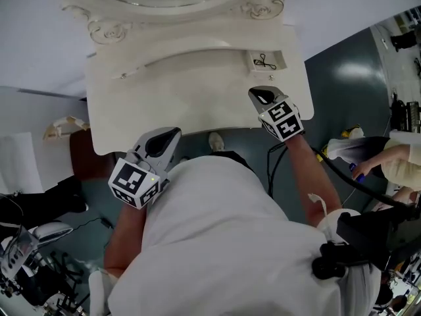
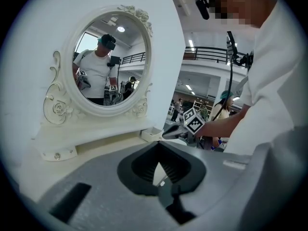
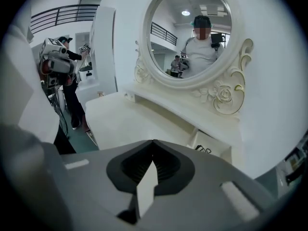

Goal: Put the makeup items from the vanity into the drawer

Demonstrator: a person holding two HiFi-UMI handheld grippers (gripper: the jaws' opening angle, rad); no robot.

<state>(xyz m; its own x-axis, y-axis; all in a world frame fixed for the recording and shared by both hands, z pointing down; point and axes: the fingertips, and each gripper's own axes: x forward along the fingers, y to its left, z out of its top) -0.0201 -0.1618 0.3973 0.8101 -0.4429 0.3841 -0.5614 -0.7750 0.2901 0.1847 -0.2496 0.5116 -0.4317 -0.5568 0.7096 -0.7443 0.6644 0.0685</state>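
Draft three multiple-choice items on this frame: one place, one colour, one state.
1. Where is the small black item? A) in the open compartment at the right end B) in a basket C) on a chair
2. What colour is the vanity? A) black B) white C) red
3. How are the right gripper's fingers? A) wide apart B) shut on a brush C) together, empty
Answers: A, it lies inside the compartment; B, its top is white; C, the right gripper view shows them meeting, nothing between.
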